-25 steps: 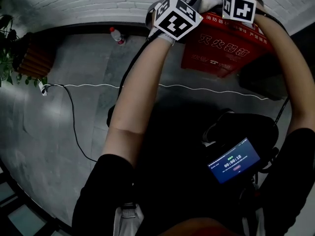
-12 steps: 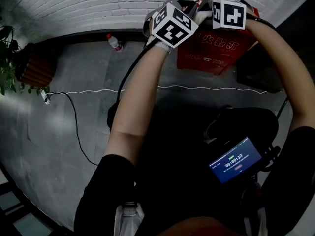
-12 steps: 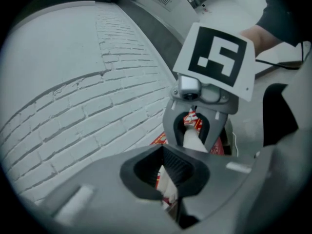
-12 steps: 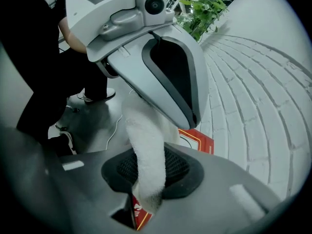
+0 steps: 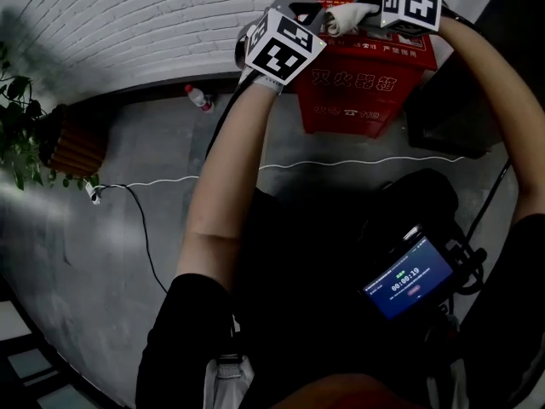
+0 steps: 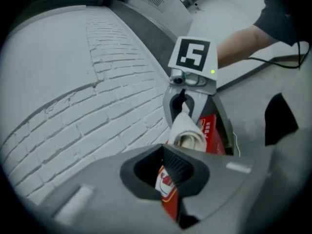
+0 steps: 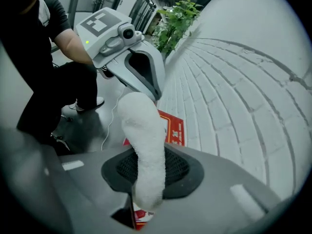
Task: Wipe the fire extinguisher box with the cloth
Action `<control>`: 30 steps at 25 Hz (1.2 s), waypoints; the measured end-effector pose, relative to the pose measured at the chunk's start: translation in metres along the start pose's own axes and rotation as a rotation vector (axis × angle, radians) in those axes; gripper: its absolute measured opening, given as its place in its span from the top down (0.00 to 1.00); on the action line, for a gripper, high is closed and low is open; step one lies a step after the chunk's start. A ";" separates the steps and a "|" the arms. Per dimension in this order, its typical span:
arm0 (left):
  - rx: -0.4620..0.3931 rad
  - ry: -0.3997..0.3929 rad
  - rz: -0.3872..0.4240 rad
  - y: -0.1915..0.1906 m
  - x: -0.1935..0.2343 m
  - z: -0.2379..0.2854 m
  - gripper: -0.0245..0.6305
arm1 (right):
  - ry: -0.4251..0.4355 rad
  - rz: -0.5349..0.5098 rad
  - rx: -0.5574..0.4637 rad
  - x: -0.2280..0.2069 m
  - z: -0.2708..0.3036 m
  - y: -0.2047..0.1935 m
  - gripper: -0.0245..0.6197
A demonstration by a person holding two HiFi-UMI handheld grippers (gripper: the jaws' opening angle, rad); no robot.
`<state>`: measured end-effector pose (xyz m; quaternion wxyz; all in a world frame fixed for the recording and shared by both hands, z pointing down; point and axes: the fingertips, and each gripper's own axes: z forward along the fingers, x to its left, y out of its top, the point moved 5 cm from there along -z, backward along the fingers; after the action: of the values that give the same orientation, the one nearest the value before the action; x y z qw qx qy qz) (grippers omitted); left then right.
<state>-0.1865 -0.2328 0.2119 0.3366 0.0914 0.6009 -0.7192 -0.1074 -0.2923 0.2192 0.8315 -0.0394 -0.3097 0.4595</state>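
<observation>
Head view: red fire extinguisher box (image 5: 366, 83) stands on the floor against white brick wall (image 5: 128, 24). Both arms are raised over its top, with white cloth (image 5: 342, 17) bunched there between left hand-held gripper (image 5: 308, 11) and right hand-held gripper (image 5: 362, 11). Bottle (image 5: 198, 98) by the wall; plant (image 5: 17, 130) far left. Left gripper view: left hand-held gripper (image 6: 173, 175) drawn together on nothing, only a slit through which the box's red and white show. Opposite, the right hand-held gripper (image 6: 184, 106) pinches the cloth (image 6: 187, 130) above the box (image 6: 213, 133). Right gripper view: right hand-held gripper (image 7: 146, 179) clenched on the cloth (image 7: 144, 130), which rises as a rolled strip to the tips of the left hand-held gripper (image 7: 155, 94). Box top (image 7: 174, 130) lies below.
</observation>
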 end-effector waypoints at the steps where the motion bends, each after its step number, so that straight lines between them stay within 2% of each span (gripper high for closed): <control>1: -0.008 -0.007 -0.003 0.007 0.003 0.003 0.96 | -0.024 0.012 0.002 -0.009 -0.005 -0.007 0.81; 4: -0.026 -0.023 -0.023 0.028 0.015 0.013 0.96 | -0.093 0.063 0.037 -0.035 -0.012 -0.029 0.81; 7: -0.030 -0.032 0.002 0.042 0.020 0.029 0.96 | -0.169 0.098 0.079 -0.058 -0.007 -0.052 0.81; 14: 0.042 -0.030 -0.011 0.032 0.022 0.071 0.96 | -0.321 0.102 0.195 -0.092 0.018 -0.094 0.81; 19: 0.079 -0.053 -0.006 0.022 0.013 0.092 0.96 | -0.307 0.062 0.265 -0.084 0.042 -0.110 0.81; 24: 0.106 -0.065 0.008 0.011 0.004 0.105 0.96 | -0.293 0.041 0.251 -0.074 0.051 -0.112 0.81; 30: 0.115 -0.079 0.026 0.018 -0.006 0.106 0.96 | -0.247 -0.008 0.245 -0.054 0.045 -0.099 0.81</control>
<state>-0.1420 -0.3296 0.2284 0.3637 0.0900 0.5434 -0.7512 -0.0802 -0.4016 0.2640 0.7874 0.1203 -0.3513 0.4920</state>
